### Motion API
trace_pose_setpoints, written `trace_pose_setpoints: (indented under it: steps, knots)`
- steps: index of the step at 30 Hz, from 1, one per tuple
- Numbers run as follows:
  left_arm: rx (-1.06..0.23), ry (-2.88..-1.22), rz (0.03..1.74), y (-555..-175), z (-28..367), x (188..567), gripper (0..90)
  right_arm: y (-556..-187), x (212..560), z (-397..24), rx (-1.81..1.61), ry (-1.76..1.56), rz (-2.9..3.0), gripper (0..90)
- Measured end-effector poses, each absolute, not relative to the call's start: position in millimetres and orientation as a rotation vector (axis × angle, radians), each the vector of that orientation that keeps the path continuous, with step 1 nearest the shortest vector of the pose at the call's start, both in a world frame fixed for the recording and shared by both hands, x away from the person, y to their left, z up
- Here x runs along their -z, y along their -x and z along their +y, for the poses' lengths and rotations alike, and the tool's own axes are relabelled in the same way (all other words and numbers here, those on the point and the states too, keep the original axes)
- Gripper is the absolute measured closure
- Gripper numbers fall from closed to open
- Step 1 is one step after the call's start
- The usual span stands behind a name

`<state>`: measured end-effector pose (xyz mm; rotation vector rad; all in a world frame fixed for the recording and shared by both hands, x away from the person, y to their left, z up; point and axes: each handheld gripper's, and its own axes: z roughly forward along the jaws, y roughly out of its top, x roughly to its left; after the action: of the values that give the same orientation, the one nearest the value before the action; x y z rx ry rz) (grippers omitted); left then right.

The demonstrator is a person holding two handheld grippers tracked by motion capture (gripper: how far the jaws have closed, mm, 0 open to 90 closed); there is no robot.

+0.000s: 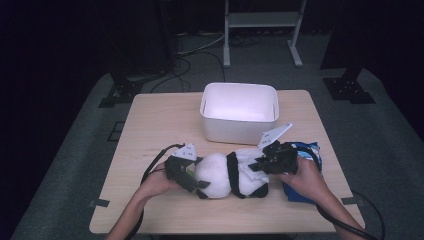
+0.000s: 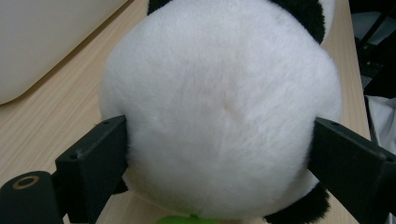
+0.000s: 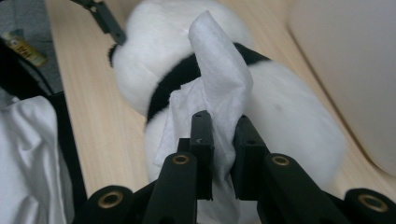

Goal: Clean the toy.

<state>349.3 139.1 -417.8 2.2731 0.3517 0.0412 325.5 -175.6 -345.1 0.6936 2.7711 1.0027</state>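
Wooden tabletop [image 1: 150,125] carries a black-and-white plush panda [image 1: 225,176] lying near its front edge; the left claw [image 2: 219,140] clamps its round white head, the right claw [image 3: 223,140] pinches a thin white tissue [image 3: 219,70] over its body. Behind stands a white plastic bin [image 1: 239,129]; a blue packet [image 1: 305,192] lies beside the right hand.

Fluffy plush panda [image 1: 220,175], thin matt wipe [image 3: 219,88], pale wood-grain table [image 1: 160,125].

Overhead light falls on the table [image 1: 150,125], surroundings dark; close views soft, slightly blurred.
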Motion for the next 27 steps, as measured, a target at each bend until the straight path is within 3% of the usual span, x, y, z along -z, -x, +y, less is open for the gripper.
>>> trace_pose_setpoints:
  steps: [7,18,27]
  knots:
    - [-0.037,-2.281,0.337,-349,140,418,7.9,-332,357,-201,-1.038,-0.796,2.759,80.0]
    - [-0.042,-2.282,0.338,-348,141,419,8.2,-328,354,-201,-1.022,-0.795,2.811,79.7]
    - [-0.049,-2.302,0.332,-347,140,419,8.5,-347,344,-193,-1.007,-0.801,2.814,79.6]
